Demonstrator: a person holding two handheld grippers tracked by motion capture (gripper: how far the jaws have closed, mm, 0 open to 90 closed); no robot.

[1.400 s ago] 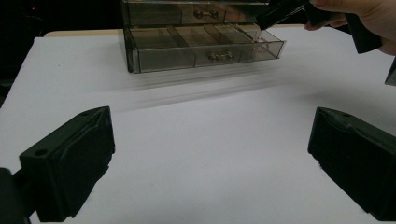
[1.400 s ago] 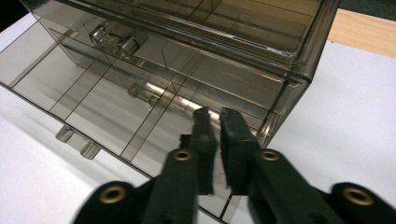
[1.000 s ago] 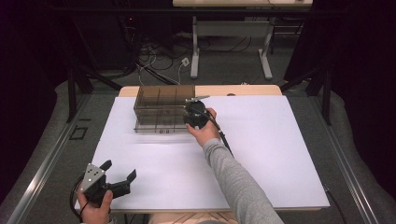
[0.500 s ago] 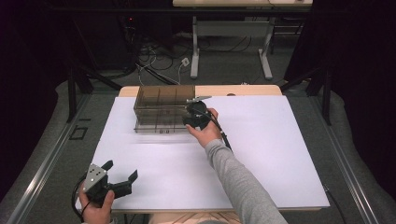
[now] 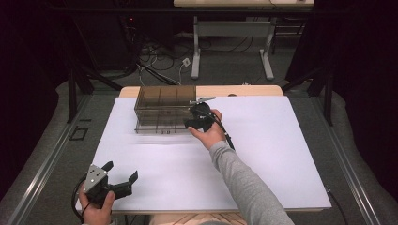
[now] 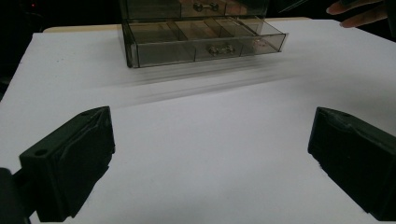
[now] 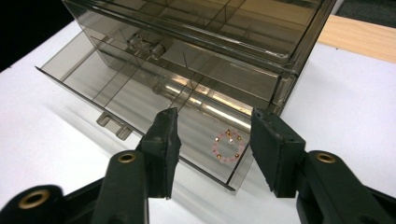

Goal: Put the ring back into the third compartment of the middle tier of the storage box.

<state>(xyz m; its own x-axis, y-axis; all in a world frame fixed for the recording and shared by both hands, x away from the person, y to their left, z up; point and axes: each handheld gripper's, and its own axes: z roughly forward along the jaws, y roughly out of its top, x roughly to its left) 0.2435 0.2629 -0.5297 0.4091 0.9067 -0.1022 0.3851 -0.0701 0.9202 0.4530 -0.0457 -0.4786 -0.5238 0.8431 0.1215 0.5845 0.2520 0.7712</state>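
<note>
High view: right hand-held gripper [image 5: 193,123] reaching forward over open drawer [image 7: 140,100], jaws just opening, bracelet [image 7: 227,146] released below.

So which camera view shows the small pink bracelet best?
The right gripper view: the bracelet lies in the open bottom drawer, beads visible. The left gripper view shows a faint blur in that drawer; the high view cannot resolve it.

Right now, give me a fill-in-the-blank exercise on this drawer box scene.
1. The small pink bracelet lies inside the ____ drawer of the tinted organizer box.
2. That drawer is pulled ____.
3. The right gripper has its jaws apart above the bracelet, holding ____.
4. The left gripper is near the table's ____ edge.

Missing words: bottom; open; nothing; front
</note>
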